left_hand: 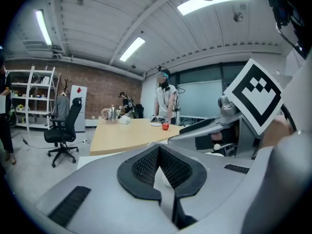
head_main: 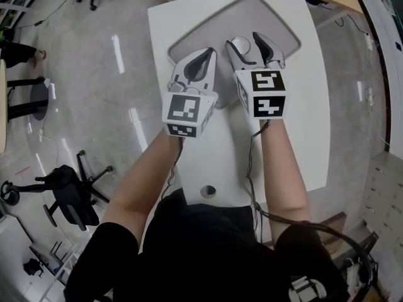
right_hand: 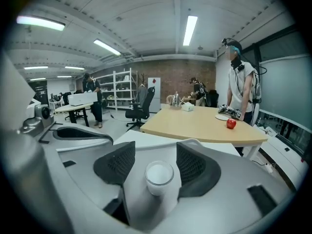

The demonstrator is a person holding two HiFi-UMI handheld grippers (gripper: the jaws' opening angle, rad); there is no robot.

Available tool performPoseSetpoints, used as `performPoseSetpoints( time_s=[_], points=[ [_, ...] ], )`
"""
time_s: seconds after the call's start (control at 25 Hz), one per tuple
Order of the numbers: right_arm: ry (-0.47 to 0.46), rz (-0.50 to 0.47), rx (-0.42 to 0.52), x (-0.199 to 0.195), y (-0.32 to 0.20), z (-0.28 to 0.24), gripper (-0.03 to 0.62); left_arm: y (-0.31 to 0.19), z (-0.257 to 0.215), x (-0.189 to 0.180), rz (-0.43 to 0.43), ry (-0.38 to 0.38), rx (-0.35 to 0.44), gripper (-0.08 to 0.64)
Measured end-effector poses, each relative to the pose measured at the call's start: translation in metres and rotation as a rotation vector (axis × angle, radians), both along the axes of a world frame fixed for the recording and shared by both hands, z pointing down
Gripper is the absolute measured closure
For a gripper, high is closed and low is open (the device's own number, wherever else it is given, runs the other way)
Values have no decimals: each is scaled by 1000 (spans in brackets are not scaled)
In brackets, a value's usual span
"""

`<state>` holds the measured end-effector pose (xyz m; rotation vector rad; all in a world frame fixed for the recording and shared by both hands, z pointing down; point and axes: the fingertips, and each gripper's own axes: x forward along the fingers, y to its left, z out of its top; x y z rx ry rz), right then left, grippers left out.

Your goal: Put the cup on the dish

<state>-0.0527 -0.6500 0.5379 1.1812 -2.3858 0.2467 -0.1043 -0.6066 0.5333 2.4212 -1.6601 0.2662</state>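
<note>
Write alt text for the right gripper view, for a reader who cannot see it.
A small white cup stands upright on a grey tray between the open jaws of the right gripper, touching neither pad. Behind stands a wooden table with a red apple on it and a person at its far side.

Cup [head_main: 239, 43] half hidden by R tongs [head_main: 244, 41]; dish [head_main: 286, 36] partly covered.
</note>
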Motion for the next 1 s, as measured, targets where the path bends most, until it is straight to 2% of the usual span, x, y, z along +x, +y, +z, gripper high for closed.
performPoseSetpoints(
  time_s=[0.16,0.36,0.48,0.8,1.0],
  points=[
    [-23,2,50,6,27,-37,345,13,-37,8,15,13,46,563],
    [-27,63,153,22,69,-91,525,46,-86,21,45,23,113,563],
    [-53,101,224,31,100,-127,569,74,-114,27,66,51,139,563],
    [-149,119,352,33,199,-211,580,162,-194,35,126,91,245,563],
    [-204,122,392,39,264,-241,580,224,-220,47,168,96,279,563]
  ],
)
